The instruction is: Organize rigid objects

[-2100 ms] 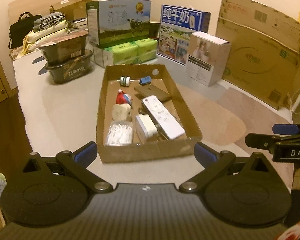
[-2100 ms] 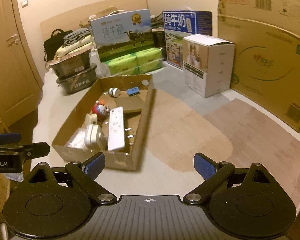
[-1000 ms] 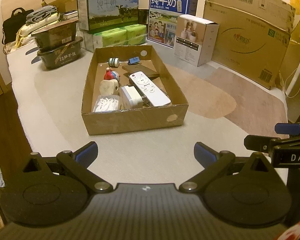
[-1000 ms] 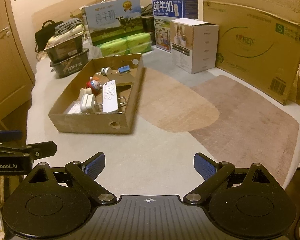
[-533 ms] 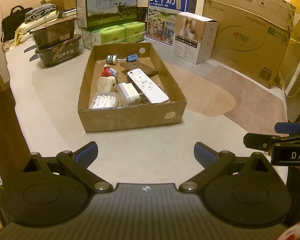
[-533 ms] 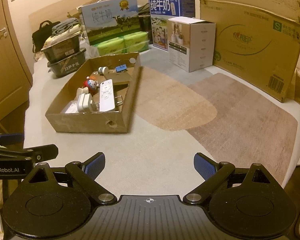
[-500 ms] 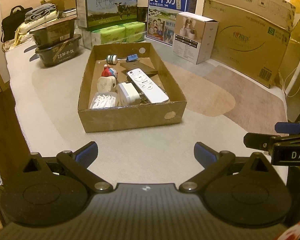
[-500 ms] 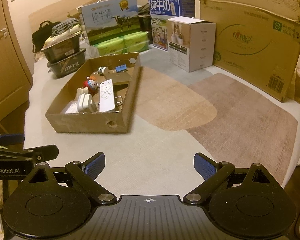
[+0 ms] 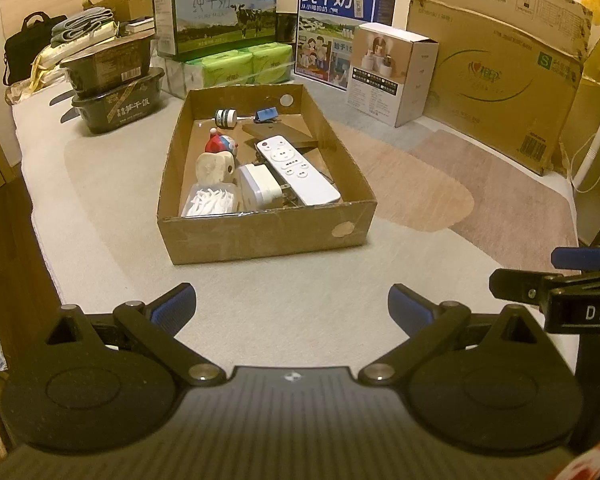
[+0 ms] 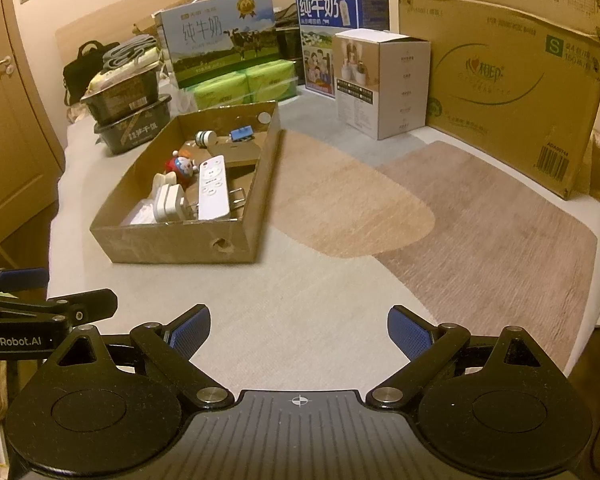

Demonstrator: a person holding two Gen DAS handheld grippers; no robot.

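Observation:
An open cardboard box [image 9: 268,232] [image 10: 172,240] sits on the pale bed cover. Inside it lie a white remote [image 9: 296,169] [image 10: 213,188], a white plug adapter [image 9: 258,186] [image 10: 168,199], a tub of white floss picks [image 9: 210,200], a wooden piece [image 9: 214,166], a red and blue toy figure [image 9: 220,145] [image 10: 180,165], a small spool [image 9: 225,117] and a blue clip [image 9: 266,114]. My left gripper [image 9: 292,308] hangs open well in front of the box, holding nothing. My right gripper [image 10: 299,332] is open too, to the right of the box, over bare cover.
Milk cartons [image 9: 216,12], green tissue packs [image 9: 244,65], a white carton [image 9: 392,72] and a big flat cardboard box [image 9: 496,80] line the back. Stacked dark food tubs [image 9: 116,92] stand back left. A brown rug patch [image 10: 460,220] covers the right. A door [image 10: 8,120] is at left.
Both grippers drew back from the box between two seconds and one second ago, so it looks smaller and farther; since then nothing has moved. Both stay open.

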